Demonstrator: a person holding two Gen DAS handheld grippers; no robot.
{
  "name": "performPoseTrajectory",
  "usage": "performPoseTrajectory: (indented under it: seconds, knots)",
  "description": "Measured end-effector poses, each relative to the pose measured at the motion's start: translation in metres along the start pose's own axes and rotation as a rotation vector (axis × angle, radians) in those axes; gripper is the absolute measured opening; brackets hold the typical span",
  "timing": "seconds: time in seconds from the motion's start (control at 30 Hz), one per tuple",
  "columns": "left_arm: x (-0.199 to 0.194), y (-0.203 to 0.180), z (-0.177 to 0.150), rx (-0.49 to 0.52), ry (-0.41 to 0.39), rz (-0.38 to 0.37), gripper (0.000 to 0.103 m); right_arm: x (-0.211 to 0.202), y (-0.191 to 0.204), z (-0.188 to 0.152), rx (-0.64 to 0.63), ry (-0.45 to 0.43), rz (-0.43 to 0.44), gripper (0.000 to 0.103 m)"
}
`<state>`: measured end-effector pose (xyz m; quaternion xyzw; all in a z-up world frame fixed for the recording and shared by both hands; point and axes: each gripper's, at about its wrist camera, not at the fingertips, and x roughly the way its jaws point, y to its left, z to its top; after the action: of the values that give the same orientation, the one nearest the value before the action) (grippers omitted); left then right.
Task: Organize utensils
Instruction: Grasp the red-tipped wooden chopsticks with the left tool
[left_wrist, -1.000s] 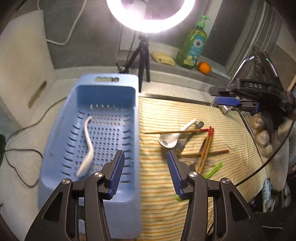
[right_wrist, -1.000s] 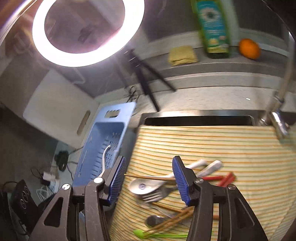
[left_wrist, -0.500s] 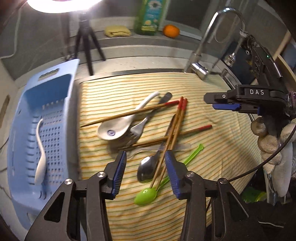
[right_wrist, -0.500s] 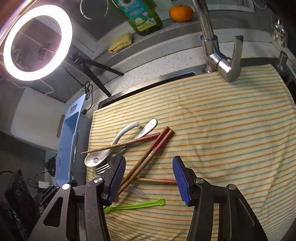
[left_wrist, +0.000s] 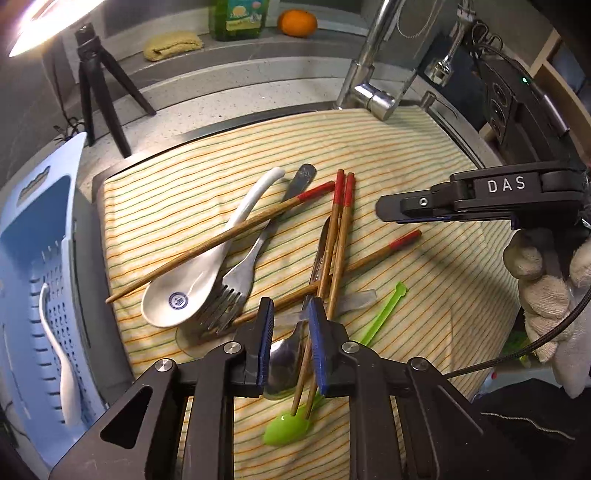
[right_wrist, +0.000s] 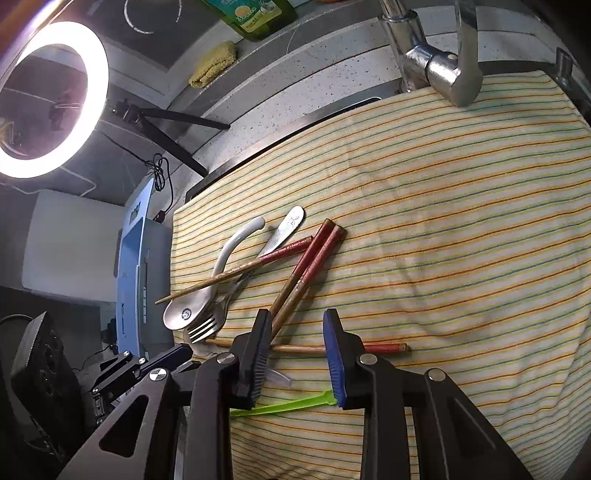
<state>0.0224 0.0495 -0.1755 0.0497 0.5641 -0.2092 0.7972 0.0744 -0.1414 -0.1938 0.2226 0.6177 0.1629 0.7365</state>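
Observation:
A pile of utensils lies on the striped cloth (left_wrist: 406, 155): a white ceramic spoon (left_wrist: 207, 269), a steel fork (left_wrist: 243, 273), red-tipped wooden chopsticks (left_wrist: 338, 236), a steel spoon (left_wrist: 288, 354) and a green plastic spoon (left_wrist: 291, 430). My left gripper (left_wrist: 290, 343) is low over the pile, its jaws narrowed around the steel spoon and two chopstick tips. My right gripper (right_wrist: 297, 354) is open above the cloth, over a lone chopstick (right_wrist: 332, 348) and the green spoon's handle (right_wrist: 288, 406). It also shows in the left wrist view (left_wrist: 417, 214).
A blue slotted basket (left_wrist: 22, 236) stands left of the cloth and holds a white spoon (left_wrist: 59, 347). A tap (left_wrist: 369, 92) rises behind the cloth. A ring light (right_wrist: 48, 99) on a tripod, a soap bottle (left_wrist: 236, 18), a sponge and an orange (left_wrist: 297, 22) sit at the back.
My left gripper swung right from the basket to the pile, dropped lower and narrowed its jaws around the steel spoon and chopsticks. My right gripper moved lower over the cloth and stayed open.

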Motion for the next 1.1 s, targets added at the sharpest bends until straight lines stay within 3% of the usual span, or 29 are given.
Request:
performPoseTrajectory:
  seconds: [0.3,1.1]
  knots:
    - [0.019,-0.015,0.017,0.100,0.054,0.000,0.017,0.025,0.004,0.007,0.034,0.033,-0.014,0.021]
    - [0.046,-0.020,0.030,0.172,0.119,0.011,0.015,0.038,-0.002,0.011,0.087,0.041,-0.052,0.017]
